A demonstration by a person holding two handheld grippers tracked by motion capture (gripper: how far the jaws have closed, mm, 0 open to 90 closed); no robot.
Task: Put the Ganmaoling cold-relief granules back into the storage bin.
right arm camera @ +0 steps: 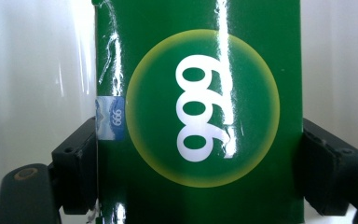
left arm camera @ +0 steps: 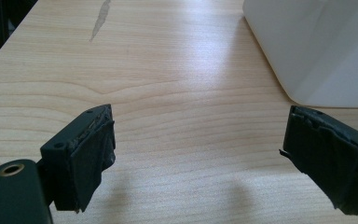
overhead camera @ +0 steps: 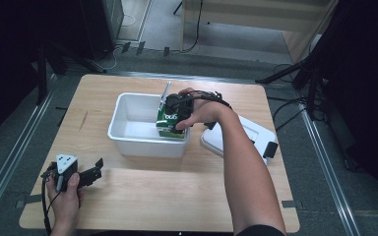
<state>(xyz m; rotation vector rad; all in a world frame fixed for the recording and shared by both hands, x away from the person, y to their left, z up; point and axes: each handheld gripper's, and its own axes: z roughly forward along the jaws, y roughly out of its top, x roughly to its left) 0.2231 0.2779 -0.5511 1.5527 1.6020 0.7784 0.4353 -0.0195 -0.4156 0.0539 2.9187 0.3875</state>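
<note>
**Green box going into the white bin**

Green box (right arm camera: 200, 112) sits clamped between the right tool (overhead camera: 178, 114) jaws, low inside the white bin (overhead camera: 128, 135) at its right end. Step in hand looks like placing; next move likely calls for setting it on the bin floor, then letting go. Left tool (left arm camera: 196, 158) is spread wide, nothing in it, idle over the bench (left arm camera: 168, 93). White lid (overhead camera: 256, 135) lies just right of the bin.

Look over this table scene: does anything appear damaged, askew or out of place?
The left gripper has frayed, torn padding on its jaws. A grey streak mars the wooden table. The bin's white lid lies askew beside the bin.
</note>
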